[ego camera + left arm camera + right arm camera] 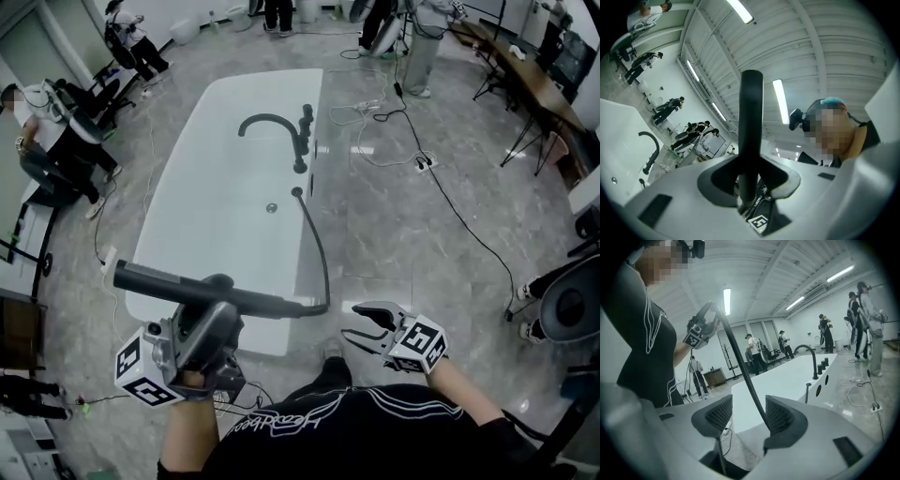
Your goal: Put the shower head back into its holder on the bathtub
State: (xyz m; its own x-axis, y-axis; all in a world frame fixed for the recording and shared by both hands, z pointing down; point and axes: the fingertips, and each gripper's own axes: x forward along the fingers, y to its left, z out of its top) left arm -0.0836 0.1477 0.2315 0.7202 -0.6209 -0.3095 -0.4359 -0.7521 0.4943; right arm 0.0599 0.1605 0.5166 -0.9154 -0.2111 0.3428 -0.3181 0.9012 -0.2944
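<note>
- Bystanders [56, 127] sit and stand at the far left, well apart from the white bathtub [220, 202] in the middle of the grey floor.
- Low on the left, the left gripper [208, 302] is clenched on the black shower head [187, 284], marker cube [145, 366] sticking out beside the hand.
- That shower head lies roughly level across the near end of the bathtub, up in the air and well apart from the fittings on the rim. So it's not back in any holder yet!
- Over to the left gripper view: the dark handle rises straight up out of the gap, jaws snug against it on both sides.
- Up the tub, the curved black faucet [267, 122] arches over the basin, with a row of black fittings [303, 141] on the right rim. Which of them is the holder I can't tell.
- From that rim the black hose [322, 248] drops towards the camera and bends into the right end of the shower head.
- Just right of that bend sits the right gripper [366, 325], released, jaws well apart.
- Its own view shows the hose running up through the gap close by the right-hand pad [780, 416], neither pad pressing on it.
- Further right, cables [412, 141] trail over the floor towards more people standing at the top.
</note>
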